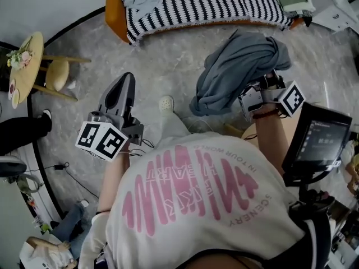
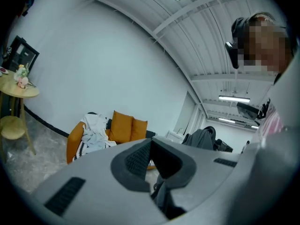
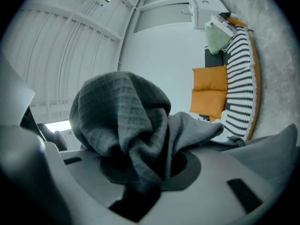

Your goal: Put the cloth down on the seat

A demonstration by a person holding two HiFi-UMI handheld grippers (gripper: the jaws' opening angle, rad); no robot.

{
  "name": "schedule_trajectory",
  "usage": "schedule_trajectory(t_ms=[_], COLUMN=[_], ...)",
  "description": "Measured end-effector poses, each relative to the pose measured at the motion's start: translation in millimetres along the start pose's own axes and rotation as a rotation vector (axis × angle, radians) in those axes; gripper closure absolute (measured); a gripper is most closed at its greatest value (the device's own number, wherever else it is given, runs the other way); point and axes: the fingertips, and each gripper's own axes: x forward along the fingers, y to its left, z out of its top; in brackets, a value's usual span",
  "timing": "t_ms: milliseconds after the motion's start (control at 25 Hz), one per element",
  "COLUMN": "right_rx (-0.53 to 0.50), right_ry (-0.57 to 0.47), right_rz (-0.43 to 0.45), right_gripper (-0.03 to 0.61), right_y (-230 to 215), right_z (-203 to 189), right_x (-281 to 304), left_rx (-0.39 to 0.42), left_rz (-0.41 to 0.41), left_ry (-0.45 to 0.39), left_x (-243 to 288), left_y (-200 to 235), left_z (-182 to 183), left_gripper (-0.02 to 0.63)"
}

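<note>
Well, the right gripper (image 1: 251,97) had the grey cloth (image 1: 238,66) pinched in its jaws short of the sofa (image 1: 115,10) (left gripper (image 1: 124,82) closed, empty); carrying it over seemed next.

There are two grey plastic grippers, the left gripper (image 1: 124,83) and the right gripper (image 1: 251,97), one crumpled grey waffle-weave cloth (image 1: 238,72), one orange sofa (image 1: 115,10) bearing one black-and-white striped blanket (image 1: 202,4), two orange square cushions (image 3: 212,78), one round wooden table (image 1: 28,60) and one wooden stool (image 1: 57,74).
</note>
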Motion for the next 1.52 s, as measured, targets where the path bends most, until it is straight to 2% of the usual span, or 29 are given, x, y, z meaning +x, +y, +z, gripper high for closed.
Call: schedule_trajectory(t_ms=[240, 520, 760, 1120, 1520], right_rx=[-0.001, 0.016, -0.006, -0.023, -0.046], right_ry=[-0.027, -0.054, -0.104, -0.090, -0.113], right_rz=[-0.031, -0.021, -0.053, -0.068, -0.076], right_gripper=[0.466, 0.466, 0.466, 0.466, 0.466], right_y=[-31, -35, -72, -103, -104], right_z=[0, 0, 2, -4, -1], right_x=[57, 66, 161, 228, 245], left_rx=[-0.013, 0.026, 0.009, -0.004, -0.007], left_rz=[-0.018, -0.013, -0.049, -0.056, -0.051], left_ry=[0.011, 0.011, 0.057, 0.061, 0.047], left_x=[48, 46, 110, 155, 168], left_y=[56, 63, 152, 215, 240], left_z=[34, 47, 88, 105, 118], left_gripper=[0.606, 0.606, 0.606, 0.606, 0.606])
